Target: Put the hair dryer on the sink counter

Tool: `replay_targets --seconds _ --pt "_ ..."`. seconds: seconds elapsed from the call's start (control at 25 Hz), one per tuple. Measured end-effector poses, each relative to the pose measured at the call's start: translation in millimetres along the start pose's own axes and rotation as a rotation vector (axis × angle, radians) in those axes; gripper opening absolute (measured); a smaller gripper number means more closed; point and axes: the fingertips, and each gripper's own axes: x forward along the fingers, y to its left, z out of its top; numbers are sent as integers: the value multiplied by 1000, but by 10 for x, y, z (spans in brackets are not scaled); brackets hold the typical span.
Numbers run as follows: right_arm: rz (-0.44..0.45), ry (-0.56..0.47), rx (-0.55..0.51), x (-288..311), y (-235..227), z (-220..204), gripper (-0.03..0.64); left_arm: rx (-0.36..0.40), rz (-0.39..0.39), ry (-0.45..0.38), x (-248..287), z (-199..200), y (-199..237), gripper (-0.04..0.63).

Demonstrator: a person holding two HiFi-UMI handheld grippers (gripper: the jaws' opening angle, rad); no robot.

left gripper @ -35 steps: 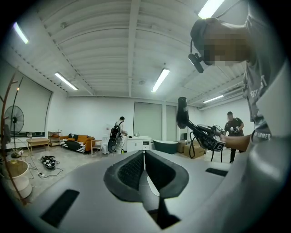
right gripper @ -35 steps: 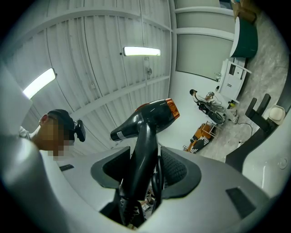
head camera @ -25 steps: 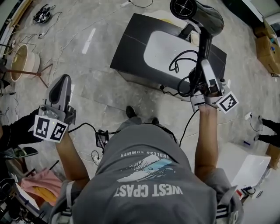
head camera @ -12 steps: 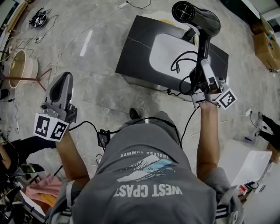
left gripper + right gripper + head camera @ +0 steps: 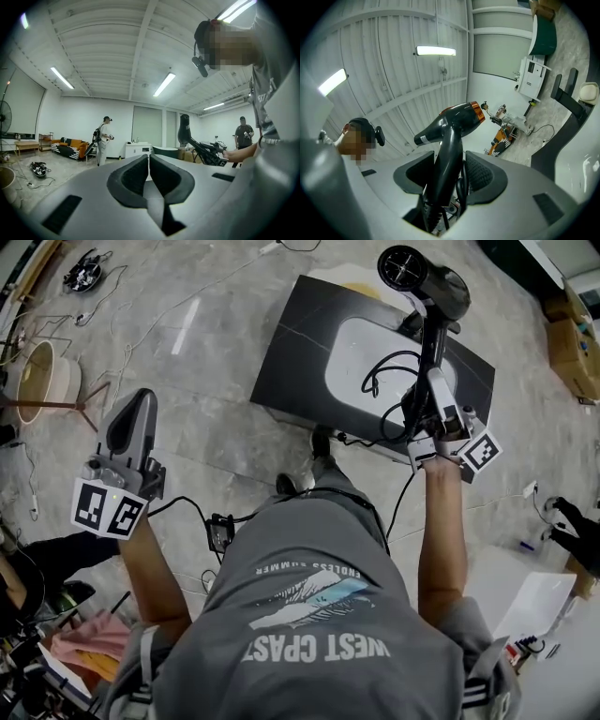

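Your grey T-shirt (image 5: 319, 610) carried the only legible print: "ENDLESS SUMMER" in small letters and "WEST COAST" in large ones, both upside down in the head view. The white label (image 5: 422, 139) on the hair dryer (image 5: 452, 123) was too small to read.

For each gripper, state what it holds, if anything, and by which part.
The right gripper holds the hair dryer by its handle. The left gripper is shut and holds nothing.
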Motion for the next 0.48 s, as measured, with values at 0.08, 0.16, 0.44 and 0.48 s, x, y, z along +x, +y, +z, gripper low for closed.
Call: replay_targets --seconds 0.08,0.16,0.44,0.48 --pt "2 13 -1 22 -40 -20 225 -4 11 -12 -6 -8 5 26" --pt "4 27 -5 50 -76 -49 225 -5 14 -19 1 -24 8 26" --pt "9 104 -24 97 -246 -154 225 -14 51 -31 -28 -65 -21 26" --pt "8 111 -25 95 -275 -164 225 -16 56 -29 -39 -75 -30 26"
